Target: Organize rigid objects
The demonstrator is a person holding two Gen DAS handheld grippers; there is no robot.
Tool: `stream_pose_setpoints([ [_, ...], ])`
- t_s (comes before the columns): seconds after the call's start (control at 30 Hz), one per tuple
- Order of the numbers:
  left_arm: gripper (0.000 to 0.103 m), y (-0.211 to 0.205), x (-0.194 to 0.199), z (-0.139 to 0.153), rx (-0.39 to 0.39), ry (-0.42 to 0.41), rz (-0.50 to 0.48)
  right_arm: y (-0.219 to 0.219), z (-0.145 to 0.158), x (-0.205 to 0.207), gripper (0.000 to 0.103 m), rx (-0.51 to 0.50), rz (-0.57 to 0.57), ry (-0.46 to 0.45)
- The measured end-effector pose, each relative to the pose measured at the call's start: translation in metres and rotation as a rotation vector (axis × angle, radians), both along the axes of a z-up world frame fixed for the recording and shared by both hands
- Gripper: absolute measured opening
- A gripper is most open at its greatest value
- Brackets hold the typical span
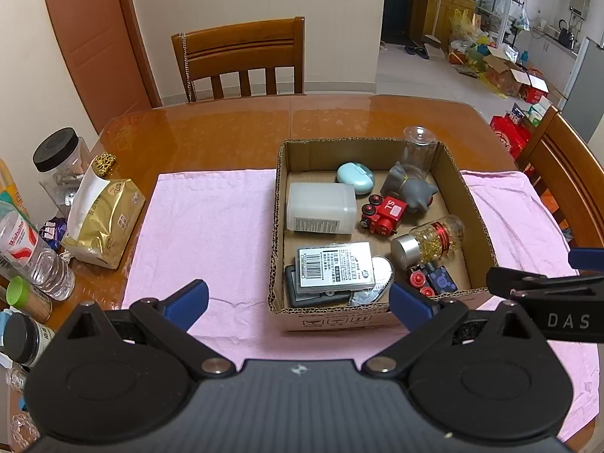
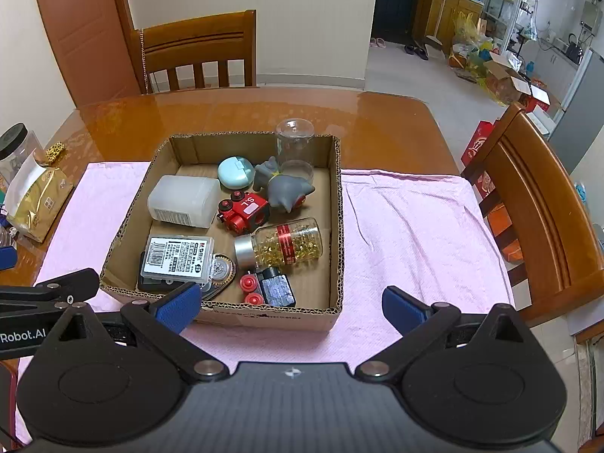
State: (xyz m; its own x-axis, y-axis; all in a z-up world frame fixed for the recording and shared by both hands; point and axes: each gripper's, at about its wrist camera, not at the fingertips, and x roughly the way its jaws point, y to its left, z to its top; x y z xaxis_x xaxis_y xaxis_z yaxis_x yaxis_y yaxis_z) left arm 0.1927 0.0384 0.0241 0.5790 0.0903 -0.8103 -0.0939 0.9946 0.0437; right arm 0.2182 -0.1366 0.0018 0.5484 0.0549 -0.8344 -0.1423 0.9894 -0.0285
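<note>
A cardboard box (image 1: 277, 204) (image 2: 336, 226) stands on a pink towel (image 1: 204, 226) (image 2: 415, 226). It holds a white plastic case (image 1: 321, 207) (image 2: 185, 200), a mint round case (image 1: 355, 177), a red toy train (image 1: 383, 215) (image 2: 243, 213), a grey toy animal (image 1: 411, 187) (image 2: 285, 187), a bottle of gold capsules (image 1: 430, 239) (image 2: 287, 243), a labelled flat box (image 1: 334, 268) (image 2: 177, 258), a clear jar (image 1: 419, 147) and a small blue toy (image 2: 270, 288). My left gripper (image 1: 298, 302) is open and empty before the box. My right gripper (image 2: 290, 307) is open and empty at the box's near edge.
At the table's left edge are a gold bag (image 1: 102, 222), a black-lidded jar (image 1: 60, 158), a water bottle (image 1: 34, 253) and small jars. Wooden chairs stand at the far side (image 1: 241, 60) and the right (image 2: 536, 204). The towel is bare left and right of the box.
</note>
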Motion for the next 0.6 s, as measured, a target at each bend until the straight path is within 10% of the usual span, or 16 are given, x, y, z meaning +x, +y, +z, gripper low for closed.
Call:
stream_pose_setpoints([
  [0.6, 0.101, -0.0003, -0.0007, 0.0019, 0.003, -0.001, 0.007, -0.0013, 0.0031, -0.0009, 0.103, 0.008, -0.001, -0.009],
])
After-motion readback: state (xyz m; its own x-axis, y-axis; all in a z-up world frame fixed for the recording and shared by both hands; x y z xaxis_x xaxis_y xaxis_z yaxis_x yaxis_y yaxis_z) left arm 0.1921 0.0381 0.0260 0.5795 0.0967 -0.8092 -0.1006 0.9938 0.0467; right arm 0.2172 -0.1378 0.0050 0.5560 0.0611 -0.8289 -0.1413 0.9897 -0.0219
